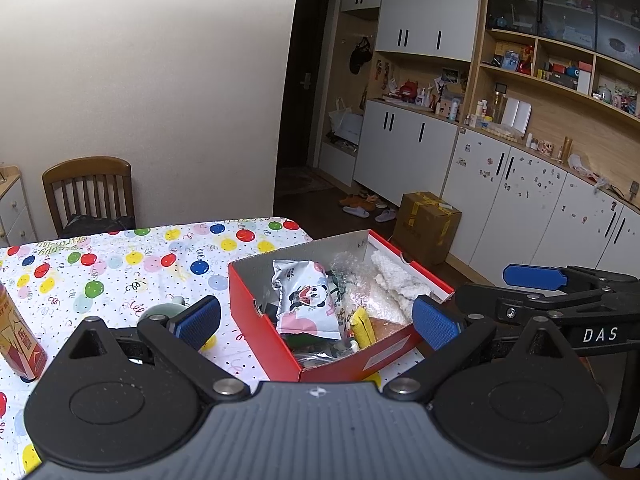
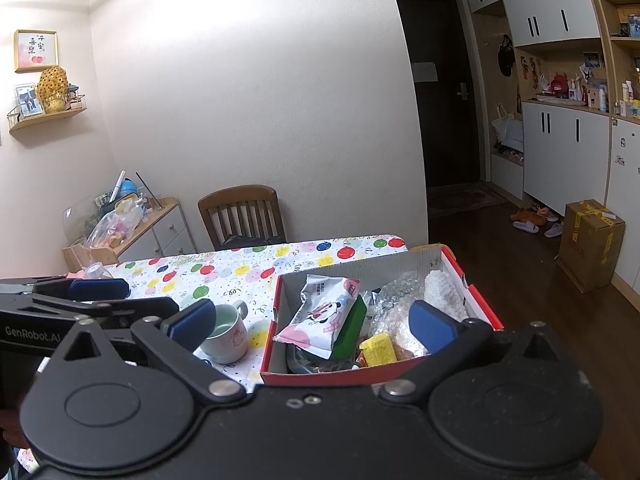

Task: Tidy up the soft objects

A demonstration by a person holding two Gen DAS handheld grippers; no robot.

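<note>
- Red cardboard makes up the open box (image 1: 280,344), which sits at the lower centre of both views on the counter (image 1: 120,268), near its right edge; the counter wears a white cloth printed with coloured balloons.
- Inside the box, a white pouch with a panda print (image 1: 306,300) leans toward the left wall. Right of it lies crumpled bubble wrap (image 1: 352,276), and a white fluffy cloth (image 1: 394,276) rests against the right wall.
- A small yellow packet (image 2: 378,348) lies near the front wall of the box, and a green item (image 2: 354,330) shows under the pouch in the right wrist view.
- The left tool (image 1: 316,322) has its blue pads spread wide, pinching nothing; the box shows between them.
- The right tool (image 2: 312,324) is likewise spread wide with nothing between its pads, and it is seen at the right edge of the left wrist view.
- A pale mug (image 2: 228,332) stands on the counter just left of the box, partly behind the right tool's left pad.
- A red and gold can (image 1: 18,340) stands at the left edge of the left wrist view.
- A wooden chair (image 2: 242,216) stands behind the counter against the wall, and a brown carton (image 2: 590,240) rests on the floor at the right, in front of white cupboards.
</note>
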